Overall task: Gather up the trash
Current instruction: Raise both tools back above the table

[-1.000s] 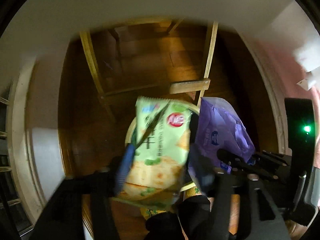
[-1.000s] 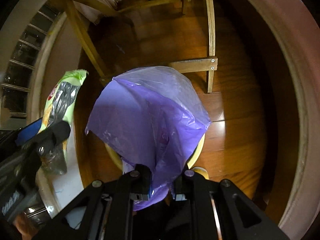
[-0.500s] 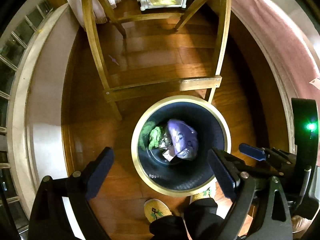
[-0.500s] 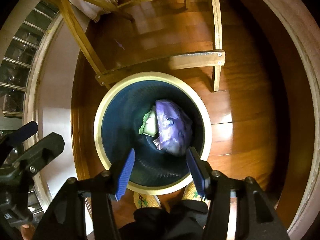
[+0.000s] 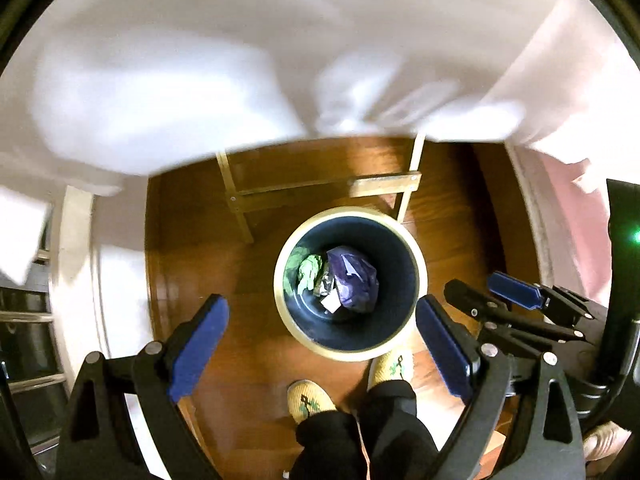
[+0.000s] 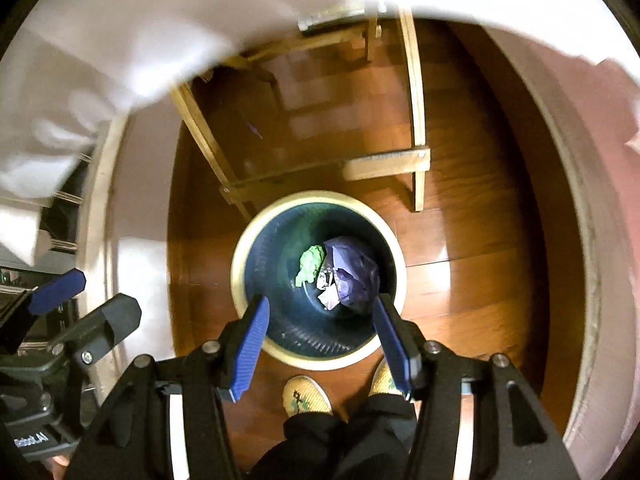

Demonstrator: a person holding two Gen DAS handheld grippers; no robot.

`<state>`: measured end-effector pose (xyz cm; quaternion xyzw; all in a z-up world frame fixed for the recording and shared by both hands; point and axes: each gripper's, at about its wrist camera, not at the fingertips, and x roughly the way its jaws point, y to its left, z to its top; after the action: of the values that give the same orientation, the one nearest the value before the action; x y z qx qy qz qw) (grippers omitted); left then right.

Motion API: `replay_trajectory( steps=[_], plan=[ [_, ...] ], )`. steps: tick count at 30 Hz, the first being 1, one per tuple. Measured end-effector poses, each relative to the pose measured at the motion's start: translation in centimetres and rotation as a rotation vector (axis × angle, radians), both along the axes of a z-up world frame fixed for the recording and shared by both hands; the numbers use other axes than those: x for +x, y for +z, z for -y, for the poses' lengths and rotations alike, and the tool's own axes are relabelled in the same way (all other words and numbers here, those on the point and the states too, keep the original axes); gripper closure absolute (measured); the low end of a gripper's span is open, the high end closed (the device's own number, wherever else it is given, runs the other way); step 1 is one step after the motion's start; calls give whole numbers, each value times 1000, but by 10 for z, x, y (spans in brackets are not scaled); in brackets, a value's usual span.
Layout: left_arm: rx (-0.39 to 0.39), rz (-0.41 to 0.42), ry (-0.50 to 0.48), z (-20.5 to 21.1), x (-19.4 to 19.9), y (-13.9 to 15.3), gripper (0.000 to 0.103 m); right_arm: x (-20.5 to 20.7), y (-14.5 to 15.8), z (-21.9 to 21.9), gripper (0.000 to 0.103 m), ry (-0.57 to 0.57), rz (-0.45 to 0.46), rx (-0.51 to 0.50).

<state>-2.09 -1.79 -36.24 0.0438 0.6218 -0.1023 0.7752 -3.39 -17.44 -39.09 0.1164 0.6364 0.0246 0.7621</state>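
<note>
A round dark bin with a cream rim point(image 5: 421, 276) point(image 6: 238, 276) stands on the wood floor below both grippers. Inside lie a purple plastic bag point(image 5: 354, 282) point(image 6: 354, 276), a green snack wrapper point(image 5: 309, 270) point(image 6: 310, 264) and a small white scrap point(image 5: 330, 303) point(image 6: 328, 300). My left gripper point(image 5: 320, 344) is open and empty above the bin's near side. My right gripper point(image 6: 322, 340) is open and empty above the bin's near rim; it also shows in the left wrist view point(image 5: 484, 298).
A wooden table frame point(image 5: 320, 188) point(image 6: 418, 120) stands just behind the bin. A white tablecloth point(image 5: 240, 60) point(image 6: 140, 40) hangs over the top of both views. The person's slippered feet point(image 5: 310, 402) point(image 6: 306, 396) stand just in front of the bin. A white wall base runs along the left.
Both grippers opened and dropped the green wrapper and the purple bag into the bin. Since then both have lifted higher and the tablecloth has come into view.
</note>
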Motion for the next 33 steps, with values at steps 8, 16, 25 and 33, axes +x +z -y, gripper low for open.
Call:
replay_trajectory(
  steps=[8, 16, 25, 33],
  plan=[
    [-44, 84, -23, -9, -10, 121, 10, -14, 111, -6, 48, 1, 78, 23],
    [-81, 234, -53, -19, -16, 243, 10, -27, 226, -11, 48, -8, 188, 15],
    [-107, 406, -97, -23, -26, 337, 10, -37, 321, -20, 48, -15, 335, -13],
    [-109, 504, -90, -22, -14, 377, 10, -28, 373, -21, 48, -17, 457, -94]
  ],
)
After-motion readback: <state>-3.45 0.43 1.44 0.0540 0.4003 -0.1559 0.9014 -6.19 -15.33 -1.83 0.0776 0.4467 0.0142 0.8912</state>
